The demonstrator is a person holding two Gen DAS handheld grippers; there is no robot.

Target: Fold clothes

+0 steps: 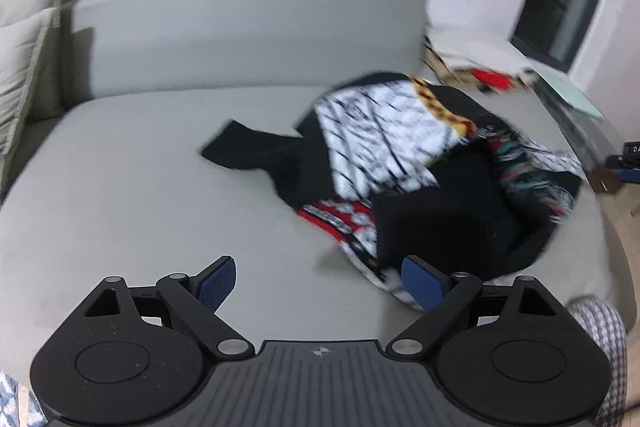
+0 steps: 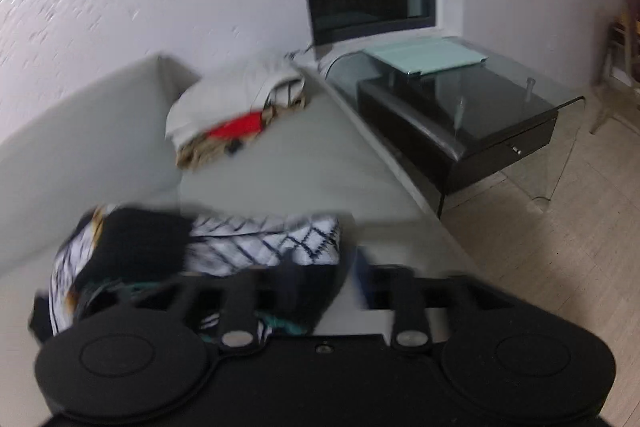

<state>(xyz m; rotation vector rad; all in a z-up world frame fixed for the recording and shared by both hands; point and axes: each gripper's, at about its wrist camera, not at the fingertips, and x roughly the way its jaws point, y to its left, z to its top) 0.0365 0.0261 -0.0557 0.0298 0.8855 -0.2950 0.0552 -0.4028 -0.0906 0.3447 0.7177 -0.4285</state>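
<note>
A crumpled garment [image 1: 400,167], black with white patterned panels and red trim, lies on the right half of the grey sofa seat [image 1: 140,187]. One black sleeve sticks out to the left. My left gripper [image 1: 320,283] hangs open over the seat just in front of the garment, its right pad [image 1: 422,283] over the near hem, holding nothing. The right wrist view is blurred. It shows the same garment [image 2: 260,247] below my right gripper [image 2: 326,283], whose fingers stand partly apart over the garment's dark edge.
A folded stack of clothes [image 2: 240,107] sits at the far end of the sofa by the backrest [image 1: 240,35]. A glass-topped black table [image 2: 460,99] stands beside the sofa on the wood floor. Cushions [image 1: 24,67] line the left. A checked sleeve [image 1: 596,331] shows at lower right.
</note>
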